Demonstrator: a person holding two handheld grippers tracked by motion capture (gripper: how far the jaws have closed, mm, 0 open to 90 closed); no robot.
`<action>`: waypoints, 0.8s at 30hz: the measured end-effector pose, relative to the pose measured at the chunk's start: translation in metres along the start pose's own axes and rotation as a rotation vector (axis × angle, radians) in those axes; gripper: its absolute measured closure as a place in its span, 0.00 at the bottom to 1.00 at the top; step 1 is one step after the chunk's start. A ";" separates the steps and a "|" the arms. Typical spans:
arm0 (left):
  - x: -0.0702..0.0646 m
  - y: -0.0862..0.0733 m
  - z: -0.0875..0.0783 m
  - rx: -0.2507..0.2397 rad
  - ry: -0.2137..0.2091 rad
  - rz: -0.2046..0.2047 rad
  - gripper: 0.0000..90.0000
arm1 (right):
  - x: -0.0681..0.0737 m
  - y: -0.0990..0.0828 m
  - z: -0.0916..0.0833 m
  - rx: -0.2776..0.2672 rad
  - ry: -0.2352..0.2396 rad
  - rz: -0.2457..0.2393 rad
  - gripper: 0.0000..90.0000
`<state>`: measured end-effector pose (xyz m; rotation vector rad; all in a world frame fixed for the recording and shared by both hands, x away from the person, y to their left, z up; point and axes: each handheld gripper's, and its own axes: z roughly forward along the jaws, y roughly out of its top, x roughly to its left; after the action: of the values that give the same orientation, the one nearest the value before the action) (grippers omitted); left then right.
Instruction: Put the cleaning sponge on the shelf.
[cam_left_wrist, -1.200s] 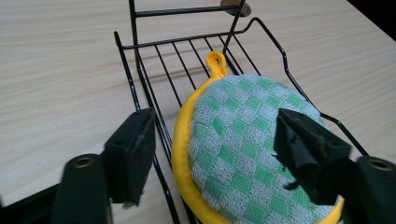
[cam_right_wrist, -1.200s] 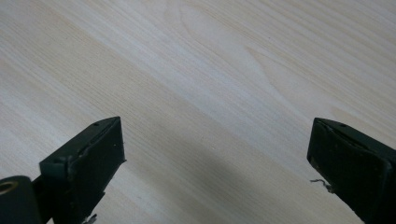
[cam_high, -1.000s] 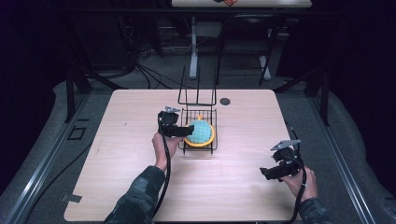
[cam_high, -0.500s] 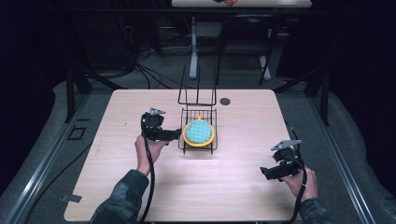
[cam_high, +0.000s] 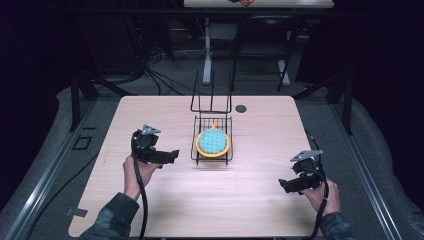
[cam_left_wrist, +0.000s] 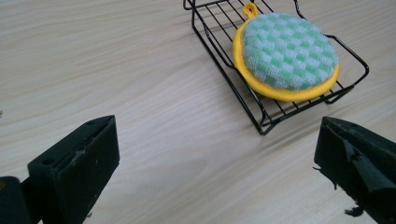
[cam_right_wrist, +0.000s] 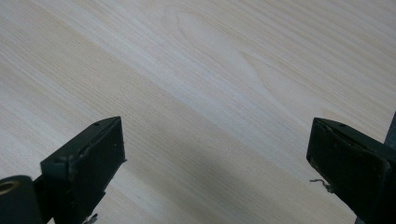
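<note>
The round pot holder of green-and-white checked cloth with a yellow rim and a small yellow loop (cam_high: 213, 142) lies flat on the bottom grid of the black wire rack (cam_high: 196, 150), its loop pointing toward the rack's upright back. From how things lie, the placing looks done: the pot holder rests wholly inside the rack, touched by neither tool. The left gripper (cam_high: 169, 155) is just to the rack's left, above the tabletop, its nose aimed at the rack; in the left gripper view the pot holder (cam_left_wrist: 286, 58) and the rack (cam_left_wrist: 219, 65) sit ahead of it and a little to the right, apart from the jaws. Those jaws have just been opening and stand wide apart with nothing between them, only bare wood below. The right gripper (cam_high: 286, 185) hangs well off to the rack's right, near the person's edge of the pale wooden table (cam_high: 240, 210), jaws likewise spread and empty over plain board in the right gripper view. What seems left is little more than bringing the left hand clear. Beyond the rack, a small dark round disc (cam_high: 241, 108) lies near the table's far edge, far from either gripper. Nothing stands between the left gripper and the open table on its near side.
</note>
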<state>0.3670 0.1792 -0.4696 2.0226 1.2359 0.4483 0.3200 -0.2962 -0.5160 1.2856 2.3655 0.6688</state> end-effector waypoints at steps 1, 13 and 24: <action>0.001 -0.002 -0.004 -0.002 0.000 0.003 0.00 | 0.000 0.000 0.000 0.001 -0.002 -0.003 0.04; 0.009 -0.039 -0.030 0.010 0.015 -0.020 0.00 | 0.002 -0.001 0.000 -0.006 -0.007 -0.002 0.04; 0.006 -0.073 -0.037 0.045 0.023 -0.017 0.00 | 0.004 -0.001 0.000 0.006 -0.015 -0.013 0.05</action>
<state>0.3013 0.2199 -0.4971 2.0490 1.2869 0.4405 0.3170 -0.2937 -0.5170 1.2720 2.3635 0.6461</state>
